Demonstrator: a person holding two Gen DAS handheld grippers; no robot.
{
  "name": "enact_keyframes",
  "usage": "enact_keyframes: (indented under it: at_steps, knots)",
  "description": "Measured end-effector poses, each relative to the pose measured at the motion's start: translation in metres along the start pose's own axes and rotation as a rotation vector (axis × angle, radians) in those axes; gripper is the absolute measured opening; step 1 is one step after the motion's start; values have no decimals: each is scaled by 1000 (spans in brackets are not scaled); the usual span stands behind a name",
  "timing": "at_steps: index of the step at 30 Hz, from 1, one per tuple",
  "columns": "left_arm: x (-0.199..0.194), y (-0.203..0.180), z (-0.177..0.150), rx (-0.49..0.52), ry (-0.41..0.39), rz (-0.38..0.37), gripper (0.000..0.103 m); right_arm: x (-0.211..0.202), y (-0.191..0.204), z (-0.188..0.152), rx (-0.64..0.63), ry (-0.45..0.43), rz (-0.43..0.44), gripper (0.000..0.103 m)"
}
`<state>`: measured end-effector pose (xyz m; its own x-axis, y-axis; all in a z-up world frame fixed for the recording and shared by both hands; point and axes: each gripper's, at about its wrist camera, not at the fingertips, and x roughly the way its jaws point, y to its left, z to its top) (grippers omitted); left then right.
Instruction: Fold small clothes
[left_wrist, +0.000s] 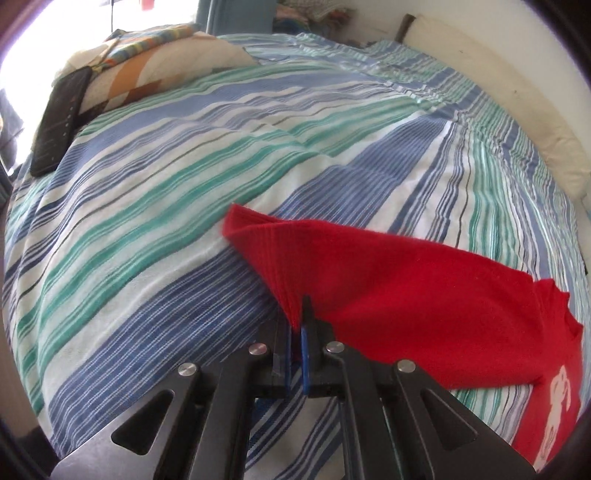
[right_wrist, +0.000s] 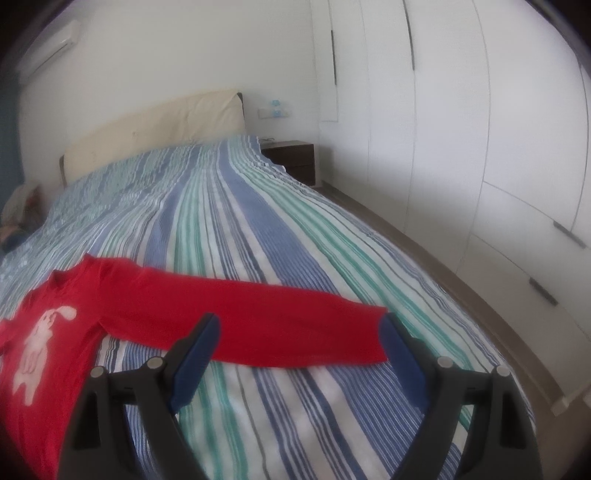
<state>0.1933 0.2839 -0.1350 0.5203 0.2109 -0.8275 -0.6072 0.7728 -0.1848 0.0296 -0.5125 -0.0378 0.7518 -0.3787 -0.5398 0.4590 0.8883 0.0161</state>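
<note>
A small red long-sleeved shirt (right_wrist: 110, 302) with a pale animal print (right_wrist: 37, 343) lies on the striped bedspread (right_wrist: 258, 229). In the left wrist view my left gripper (left_wrist: 297, 325) is shut on the cuff of one red sleeve (left_wrist: 388, 280), which is lifted a little off the bed and stretches right toward the shirt body (left_wrist: 554, 387). In the right wrist view the other sleeve (right_wrist: 295, 325) lies flat and stretched out to the right. My right gripper (right_wrist: 299, 339) is open and empty, hovering just in front of that sleeve, its fingers straddling the sleeve's outer half.
A black phone (left_wrist: 59, 122) and a patterned pillow (left_wrist: 155, 66) lie at the bed's far left. A cream headboard (right_wrist: 155, 129), a dark nightstand (right_wrist: 295, 158) and white wardrobe doors (right_wrist: 480, 147) stand beyond. The bed's edge runs along the right side.
</note>
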Motion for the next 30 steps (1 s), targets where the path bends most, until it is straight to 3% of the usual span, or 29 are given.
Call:
enact_keyframes:
  at_steps: [20, 27, 29, 30]
  knots:
    - [11, 10, 1, -51, 30, -44, 3, 2, -18, -3, 67, 16, -48, 86]
    - [-1, 25, -5, -109, 30, -110, 11, 0, -18, -3, 68, 15, -47, 86]
    - [-12, 25, -8, -111, -6, -102, 18, 1, -19, -2, 76, 16, -43, 86]
    - [-20, 24, -10, -106, -43, -78, 30, 1, -20, -2, 82, 18, -41, 86]
